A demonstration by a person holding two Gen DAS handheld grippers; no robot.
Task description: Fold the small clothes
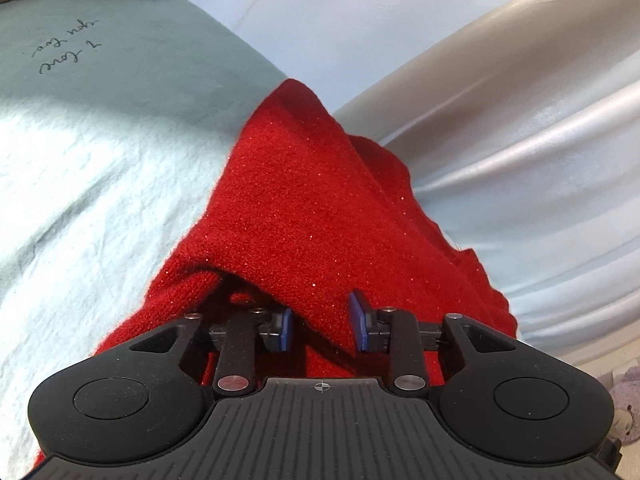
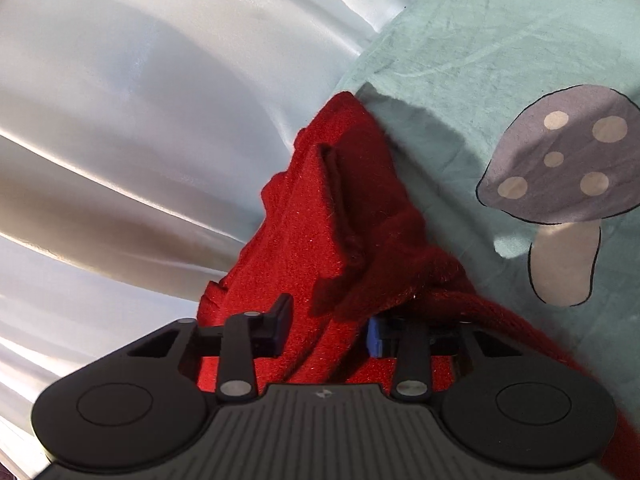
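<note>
Red knit garment (image 1: 304,208) bunched between pale green sheet (image 1: 100,168) and silvery padded surface (image 1: 520,120), left tool (image 1: 322,322) released, fingers apart with fabric ridge between them, right tool (image 2: 326,330) likewise spread, red fabric draped over its right finger, mushroom print (image 2: 560,168) at right

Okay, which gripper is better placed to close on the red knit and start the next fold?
Probably the left gripper: a single smooth layer of the red knit garment runs between its open fingers. The right gripper, also open, straddles bunched folds.
</note>
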